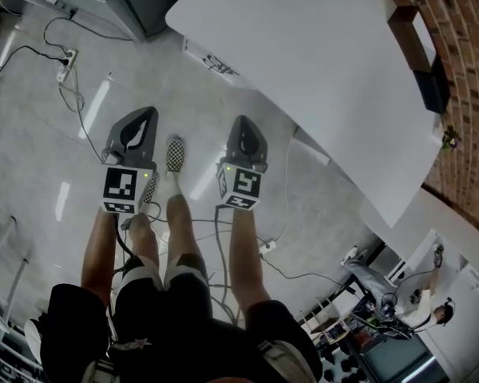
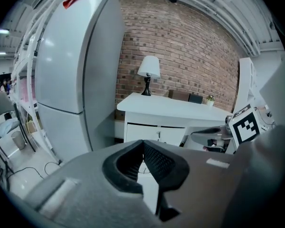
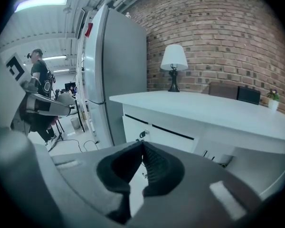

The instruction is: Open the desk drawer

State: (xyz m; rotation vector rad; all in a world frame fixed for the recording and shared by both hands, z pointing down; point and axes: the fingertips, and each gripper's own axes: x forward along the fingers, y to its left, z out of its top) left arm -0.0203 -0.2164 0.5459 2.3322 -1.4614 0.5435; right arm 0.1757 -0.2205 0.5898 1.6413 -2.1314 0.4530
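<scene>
White desk [image 3: 204,113] stands well ahead of both grippers, its drawer [image 3: 166,139] shut just under the desktop, so the left gripper [image 1: 141,122] and right gripper [image 1: 246,126], each closed on nothing, should probably open one pair of jaws before reaching the desk front.

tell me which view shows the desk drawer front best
The right gripper view: the drawer front is largest there, with its dark top gap and small fitting visible. The left gripper view shows it smaller and farther off. The head view shows only the desk top from above; the drawer is hidden.
</scene>
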